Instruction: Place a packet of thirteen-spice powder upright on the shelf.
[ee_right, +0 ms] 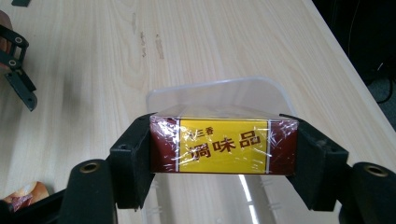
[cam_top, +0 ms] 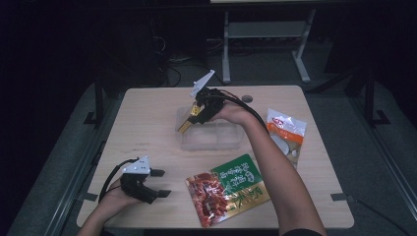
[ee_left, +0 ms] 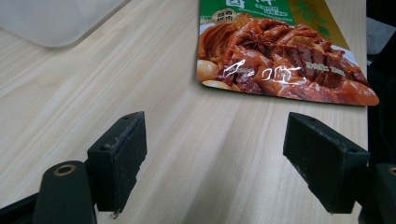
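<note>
**Seasoning box held over the clear tub**

From the high view we see the right hand-held gripper [cam_top: 189,119] raised over the clear plastic tub [cam_top: 211,140] at the middle of the pale wooden bench [cam_top: 147,123], grasping a small yellow and dark red cellophane-wrapped box [cam_top: 187,121]. The right gripper view adds what the high view cannot resolve: both black jaws press flat on the box's two short dark red ends [ee_right: 223,145], and its yellow printed face looks back at the camera.

The box's long axis runs straight across from jaw to jaw. In the high view it hangs tilted, its lower end pointing down and left towards the tub's left end.

The left hand-held gripper [cam_top: 161,183] rests low at the near left corner of the bench, released, its jaws wide apart with bare wood between them in the left gripper view. Just to its right lies a flat green and red printed food pouch [cam_top: 227,192], close to the near edge. A white and orange packet [cam_top: 285,132] lies right of the tub. The bench's far left stretch offers open room.
</note>
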{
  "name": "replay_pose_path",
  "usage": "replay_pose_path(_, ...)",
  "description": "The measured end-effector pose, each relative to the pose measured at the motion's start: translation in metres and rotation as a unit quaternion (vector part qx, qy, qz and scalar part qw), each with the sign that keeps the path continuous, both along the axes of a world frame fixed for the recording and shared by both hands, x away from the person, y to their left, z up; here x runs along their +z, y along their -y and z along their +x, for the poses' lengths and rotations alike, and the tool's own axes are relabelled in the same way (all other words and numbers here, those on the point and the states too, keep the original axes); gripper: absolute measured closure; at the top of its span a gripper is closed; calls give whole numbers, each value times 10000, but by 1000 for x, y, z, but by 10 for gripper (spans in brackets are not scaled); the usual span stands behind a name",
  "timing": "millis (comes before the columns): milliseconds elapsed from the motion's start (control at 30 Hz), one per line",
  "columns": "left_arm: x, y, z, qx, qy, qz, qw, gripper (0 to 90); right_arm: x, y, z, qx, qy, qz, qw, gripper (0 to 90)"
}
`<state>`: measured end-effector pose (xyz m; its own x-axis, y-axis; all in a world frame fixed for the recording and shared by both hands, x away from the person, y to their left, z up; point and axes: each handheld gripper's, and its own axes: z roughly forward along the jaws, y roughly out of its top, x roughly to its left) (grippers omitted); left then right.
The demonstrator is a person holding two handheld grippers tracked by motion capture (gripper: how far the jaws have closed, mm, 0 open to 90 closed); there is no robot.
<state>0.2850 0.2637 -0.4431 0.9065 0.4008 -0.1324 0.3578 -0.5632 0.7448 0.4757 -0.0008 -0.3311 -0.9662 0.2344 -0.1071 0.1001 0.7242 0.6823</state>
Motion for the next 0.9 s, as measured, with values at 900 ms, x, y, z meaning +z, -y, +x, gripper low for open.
replay_pose_path(900, -2, 6, -1, -170, -80, 6, 9998, 210, -5, -36, 13, 211, -148, -327, 9991, 315)
